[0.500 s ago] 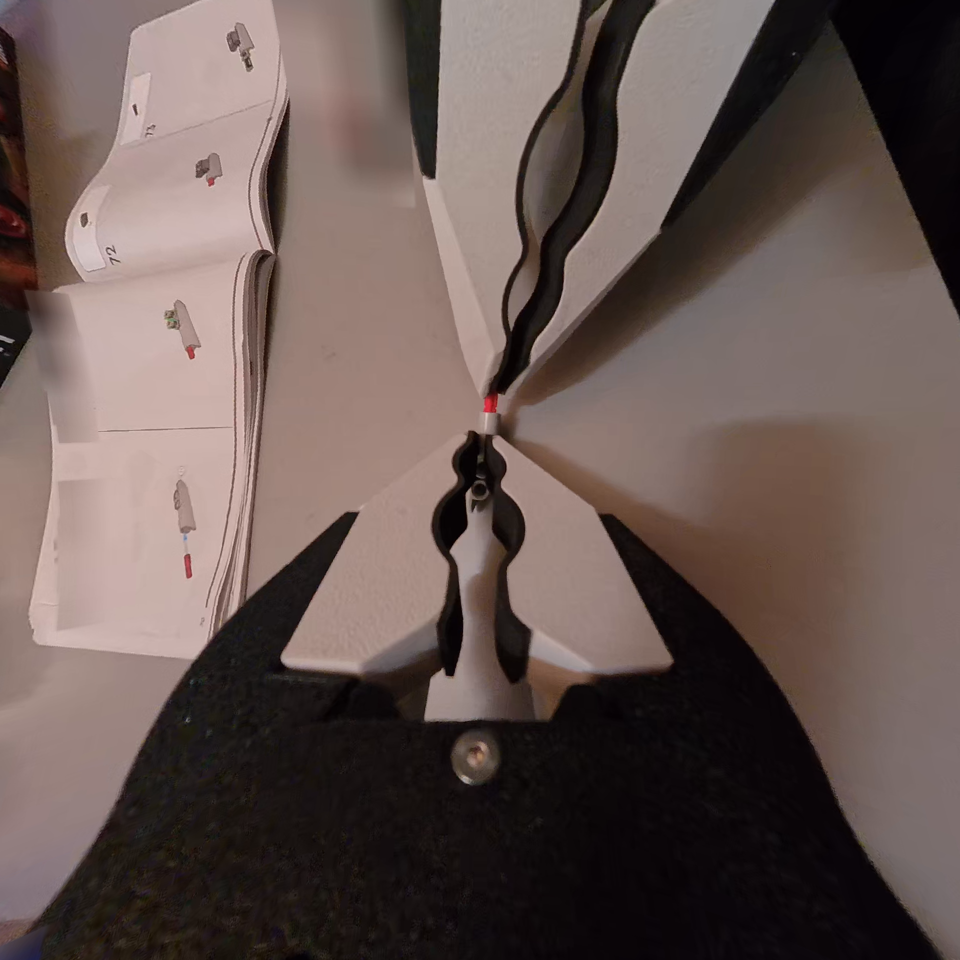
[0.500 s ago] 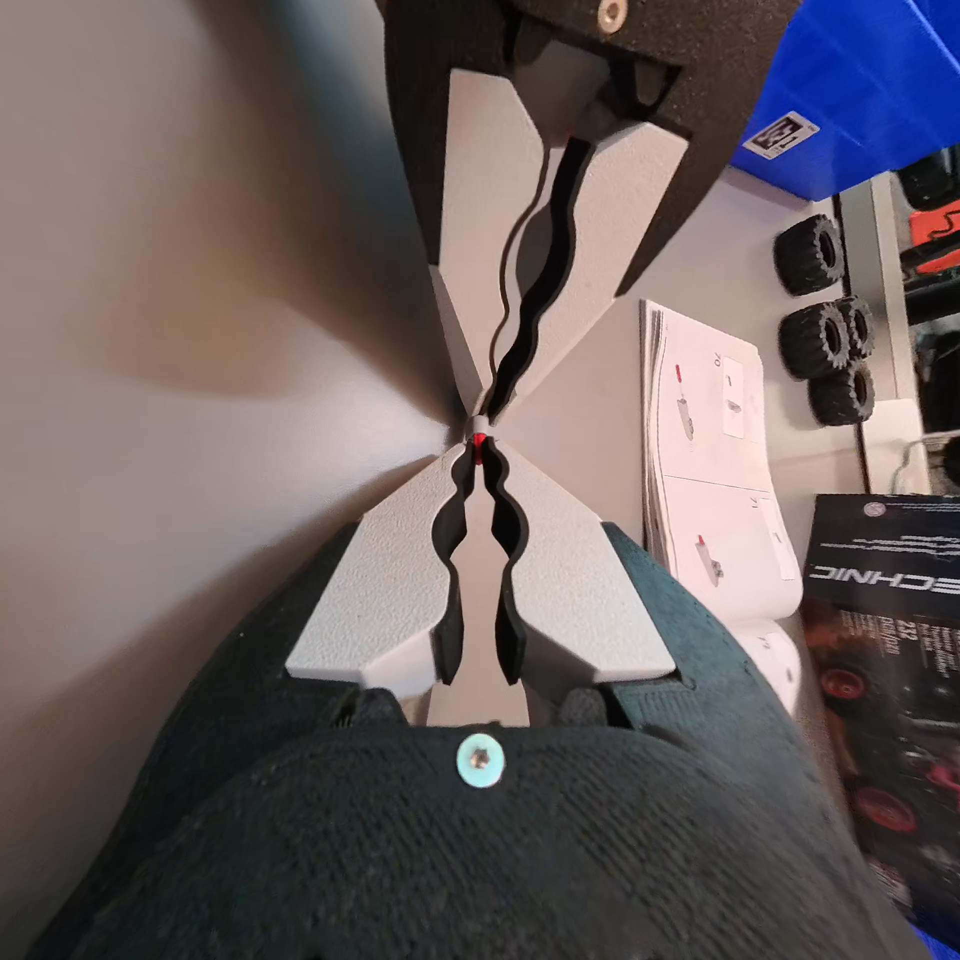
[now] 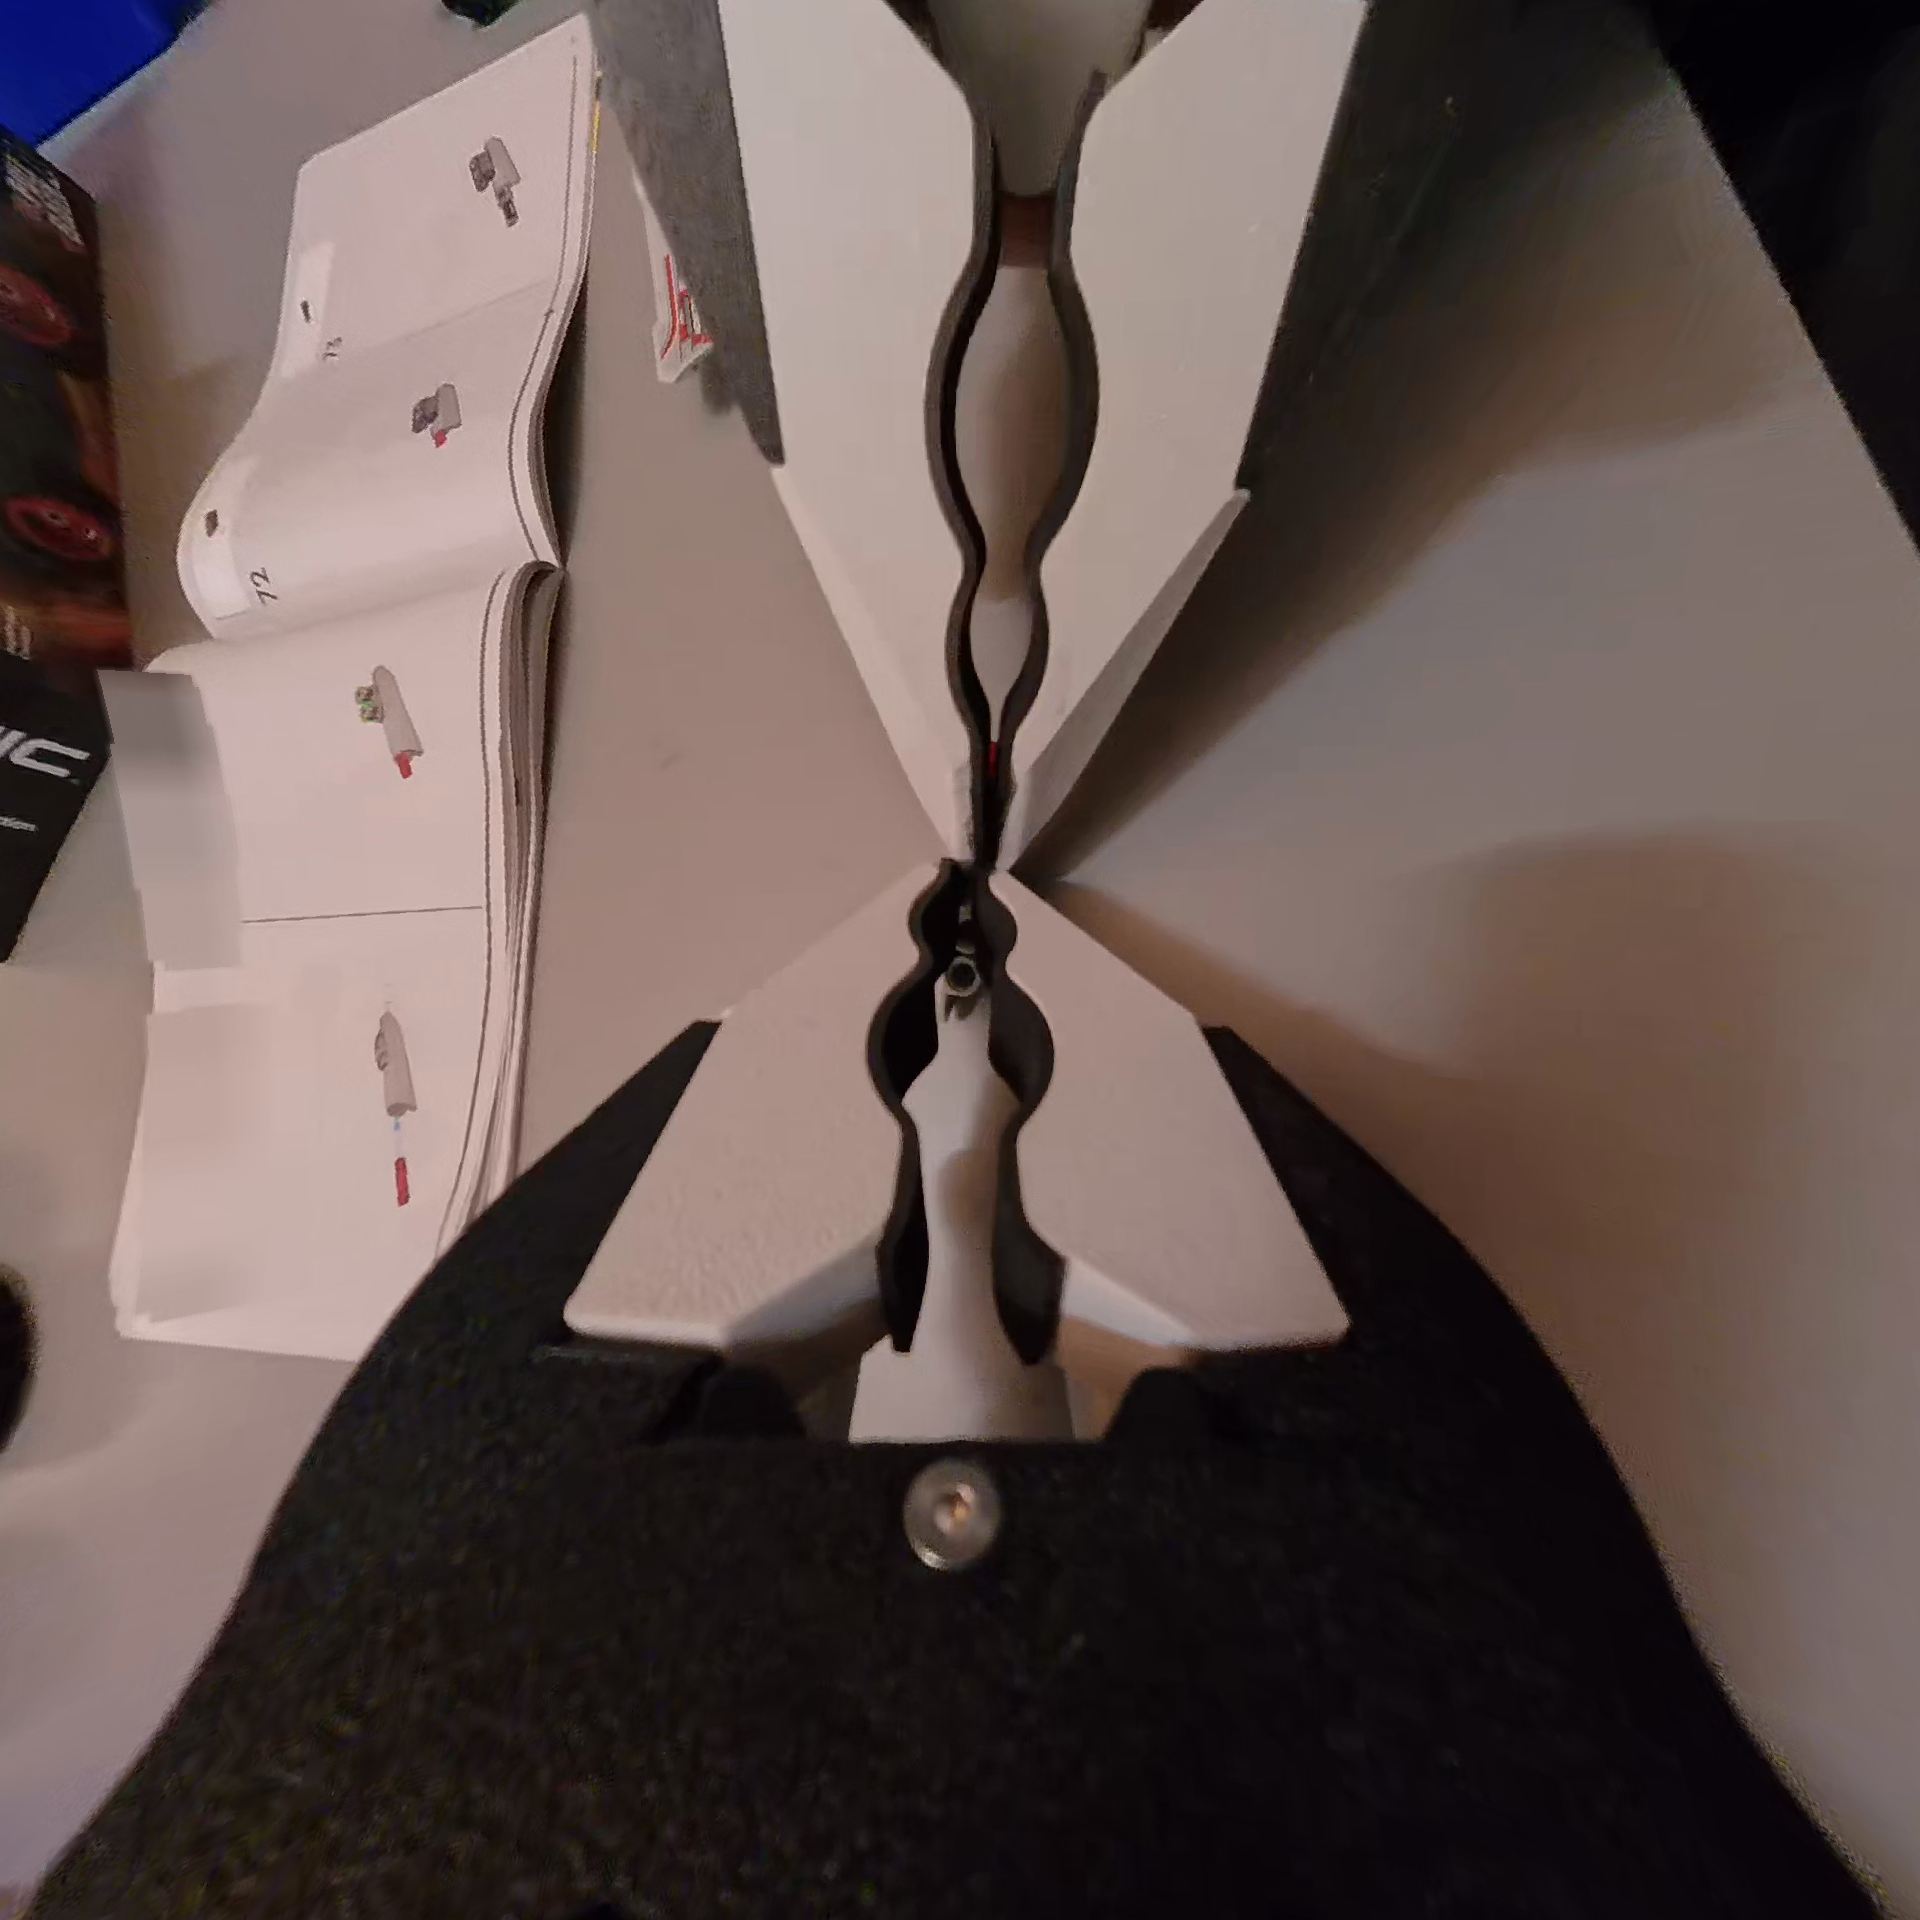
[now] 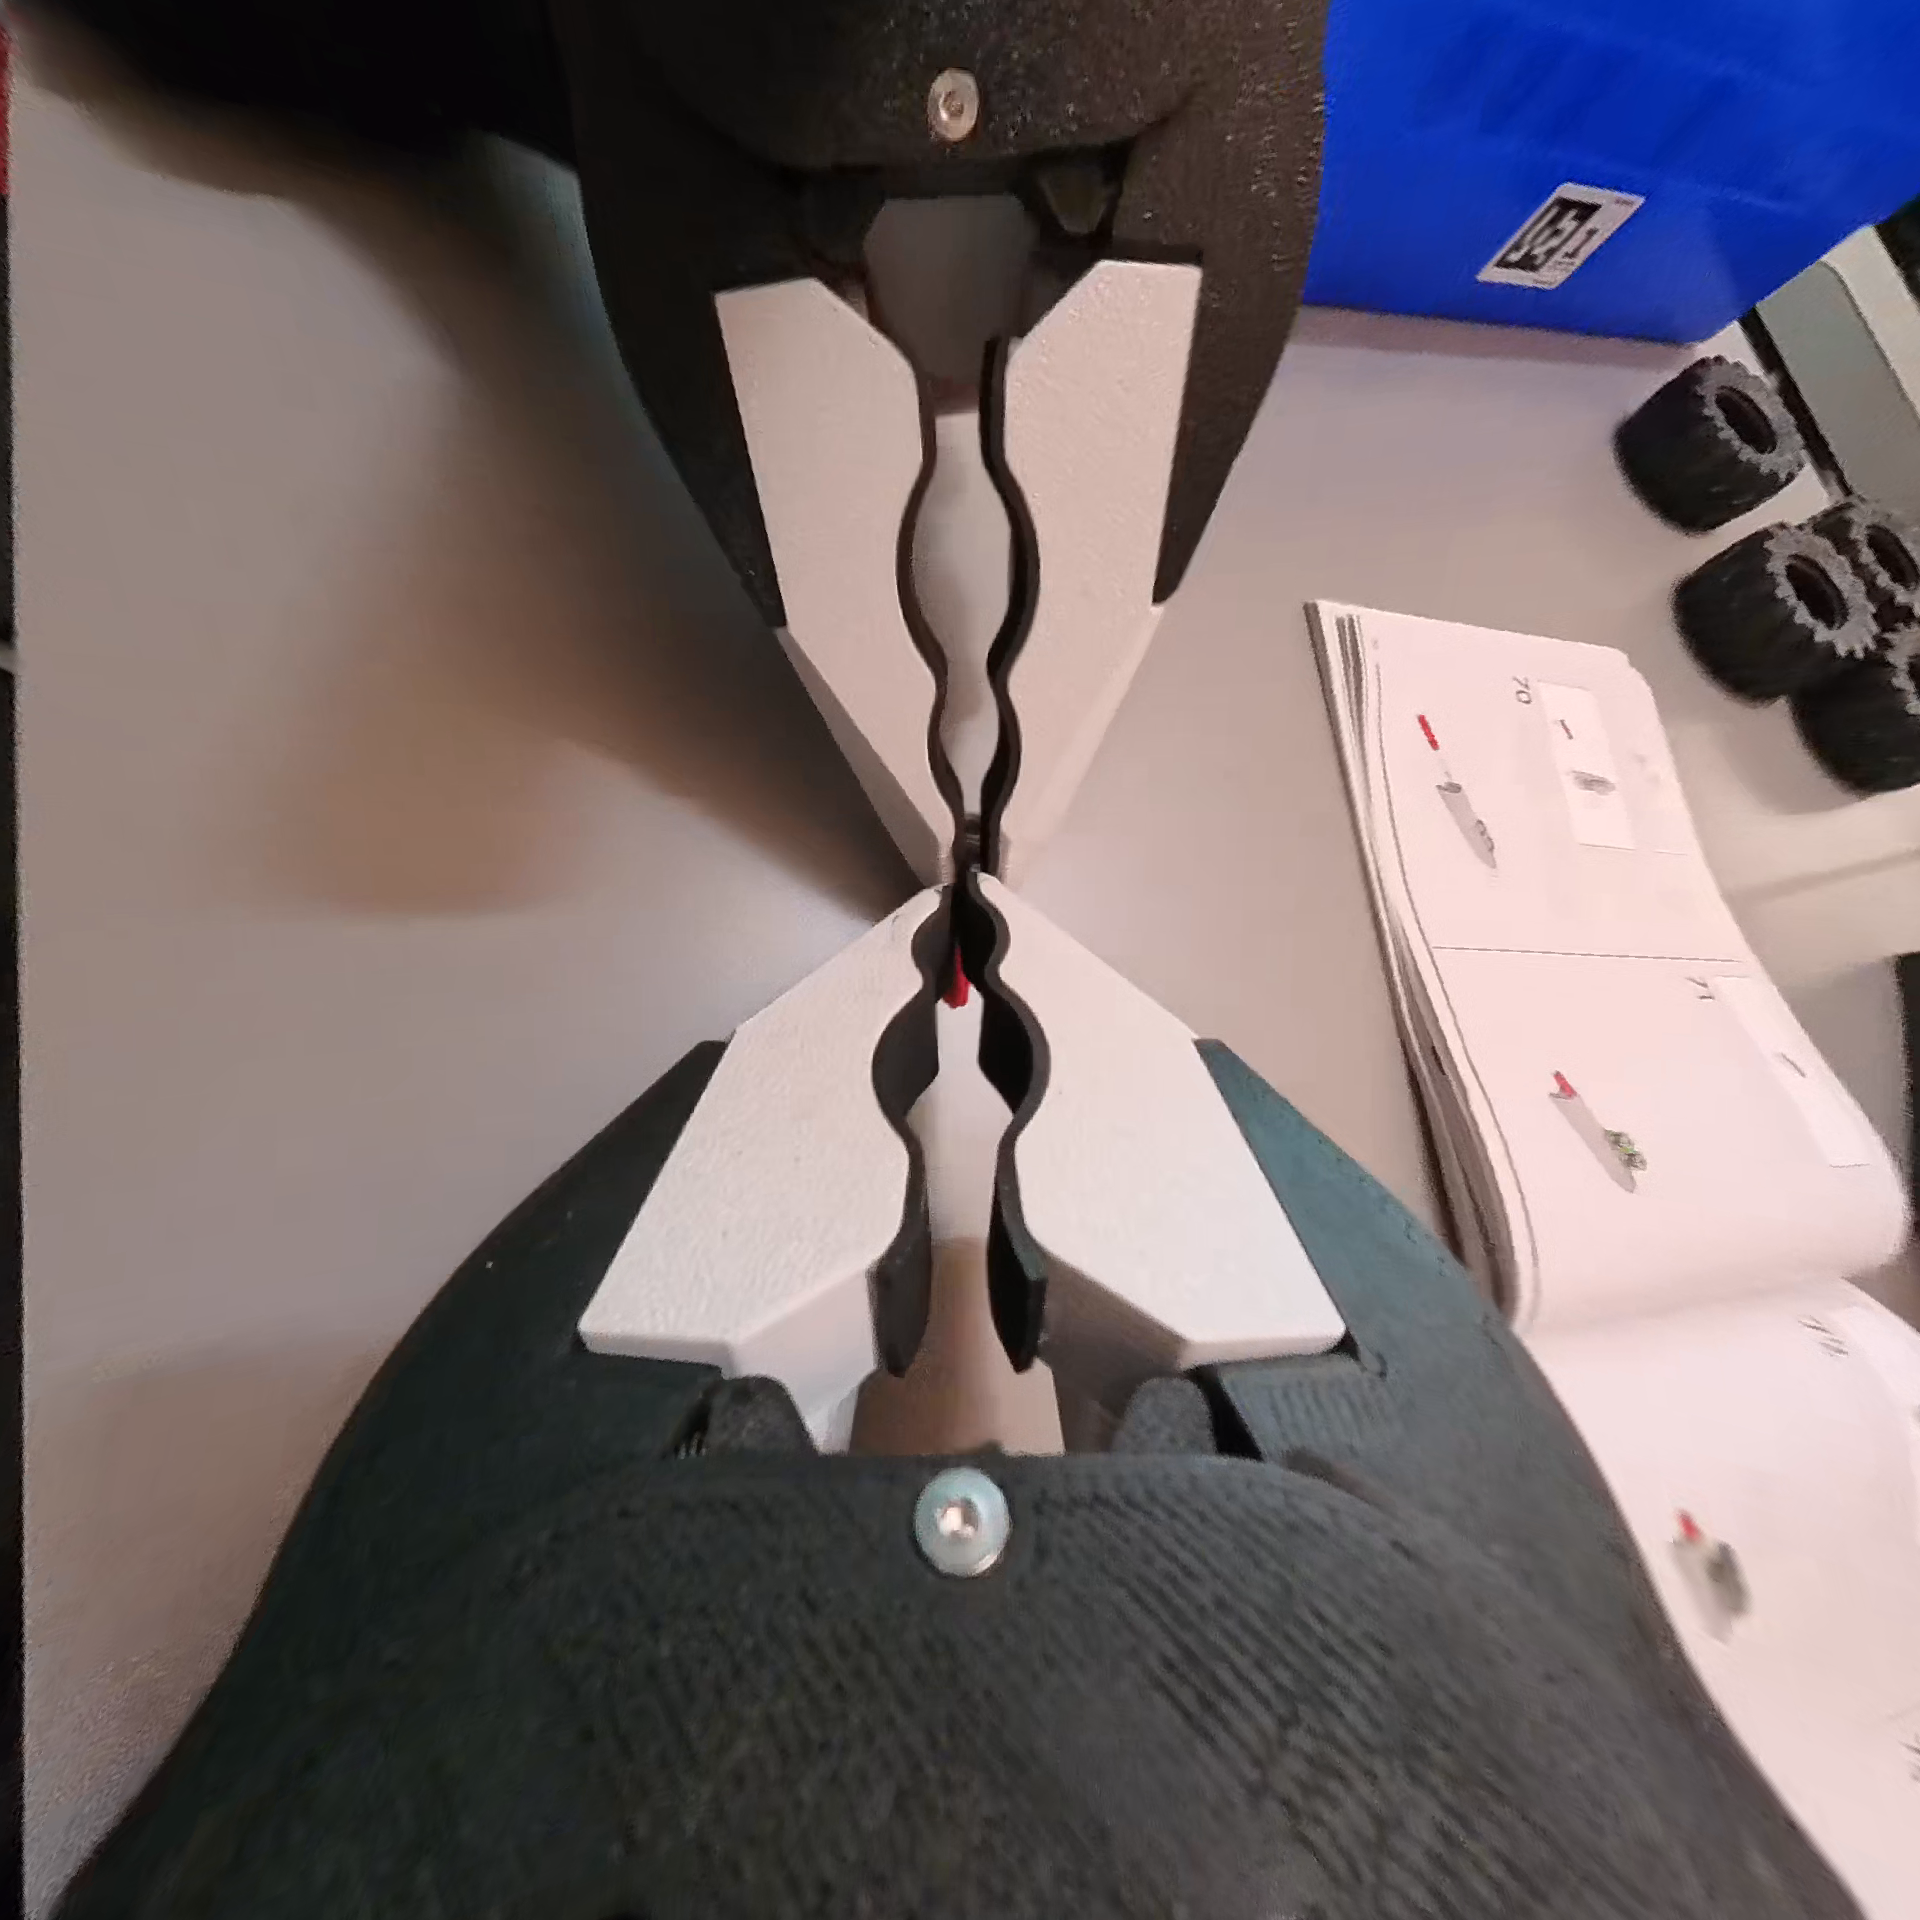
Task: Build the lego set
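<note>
My left gripper [image 3: 961, 883] is shut on a small grey Lego piece [image 3: 961, 977] that shows between its black pads. My right gripper [image 4: 961, 904] is shut on a thin red Lego pin [image 4: 954, 982]. The two grippers meet tip to tip above the white table [image 3: 1507, 935]. In the left wrist view the right gripper [image 3: 987, 831] comes straight from the top with a sliver of the red pin [image 3: 994, 758] between its pads. In the right wrist view the left gripper [image 4: 971, 842] comes from the top. The joint between the two pieces is hidden by the fingertips.
An open instruction booklet [image 3: 364, 727] lies left of the grippers; it also shows in the right wrist view [image 4: 1610, 987]. Several black tyres [image 4: 1766, 592] and a blue bin [image 4: 1610, 135] stand at the back right. A dark set box [image 3: 42, 416] lies far left. The tips of both grippers are at nearly the same place.
The two grippers have lined up straight and closed the gap between their tips. The red and grey parts that showed between the tips are now covered.
</note>
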The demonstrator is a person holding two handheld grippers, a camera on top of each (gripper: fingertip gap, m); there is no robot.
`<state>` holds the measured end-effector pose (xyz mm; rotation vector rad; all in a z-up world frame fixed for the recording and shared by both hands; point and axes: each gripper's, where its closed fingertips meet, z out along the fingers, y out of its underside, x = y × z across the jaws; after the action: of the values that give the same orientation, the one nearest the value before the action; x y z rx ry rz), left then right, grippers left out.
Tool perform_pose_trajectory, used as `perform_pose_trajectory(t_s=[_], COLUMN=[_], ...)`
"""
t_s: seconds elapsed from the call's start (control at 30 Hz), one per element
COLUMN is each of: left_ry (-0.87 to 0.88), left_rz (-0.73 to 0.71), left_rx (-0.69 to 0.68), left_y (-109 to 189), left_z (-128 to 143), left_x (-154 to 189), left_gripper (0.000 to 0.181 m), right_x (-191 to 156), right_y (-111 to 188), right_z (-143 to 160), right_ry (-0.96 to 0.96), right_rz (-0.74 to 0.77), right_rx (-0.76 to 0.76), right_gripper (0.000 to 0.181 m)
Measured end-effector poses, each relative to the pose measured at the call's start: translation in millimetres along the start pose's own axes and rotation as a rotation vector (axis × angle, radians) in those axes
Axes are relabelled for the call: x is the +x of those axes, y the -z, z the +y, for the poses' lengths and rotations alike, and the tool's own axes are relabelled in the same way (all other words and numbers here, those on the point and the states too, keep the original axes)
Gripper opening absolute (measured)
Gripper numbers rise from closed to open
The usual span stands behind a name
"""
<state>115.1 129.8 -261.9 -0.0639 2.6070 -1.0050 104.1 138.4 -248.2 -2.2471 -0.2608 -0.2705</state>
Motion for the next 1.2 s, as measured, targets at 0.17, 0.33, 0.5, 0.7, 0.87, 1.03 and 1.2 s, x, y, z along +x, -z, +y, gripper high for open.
perform_pose_trajectory(t_s=[0.17, 0.33, 0.5, 0.7, 0.87, 1.03, 1.2], left_ry=[0.041, 0.037, 0.026, 0.023, 0.031, 0.036, 0.050], left_rz=[0.024, 0.030, 0.028, 0.028, 0.034, 0.038, 0.042], left_rx=[0.033, 0.042, 0.037, 0.036, 0.042, 0.043, 0.050], left_y=[3.2, 2.1, 2.4, 3.0, 3.4, 3.4, 3.7], left_z=[1.3, -0.7, -0.5, -0.1, 0.0, -0.1, 0.0], left_x=[-0.2, 1.7, 2.2, 2.5, 2.8, 3.1, 3.0], left_gripper=[0.000, 0.000, 0.000, 0.000, 0.000, 0.000, 0.000], right_x=[2.6, 2.8, 5.9, -3.7, -4.8, -4.5, -2.8], right_y=[15.3, 23.1, 14.1, 2.7, 1.7, 2.4, 3.2], right_z=[2.1, 14.7, 20.9, 23.2, 24.9, 26.0, 25.5], right_ry=[-0.068, -0.107, 0.018, -0.087, -0.156, -0.190, -0.114], right_rz=[-0.023, -0.032, 0.004, -0.117, -0.126, -0.104, -0.036], right_rx=[0.063, 0.028, -0.017, -0.062, -0.043, -0.011, -0.007], right_gripper=[0.004, 0.010, 0.010, 0.017, 0.006, 0.003, 0.003])
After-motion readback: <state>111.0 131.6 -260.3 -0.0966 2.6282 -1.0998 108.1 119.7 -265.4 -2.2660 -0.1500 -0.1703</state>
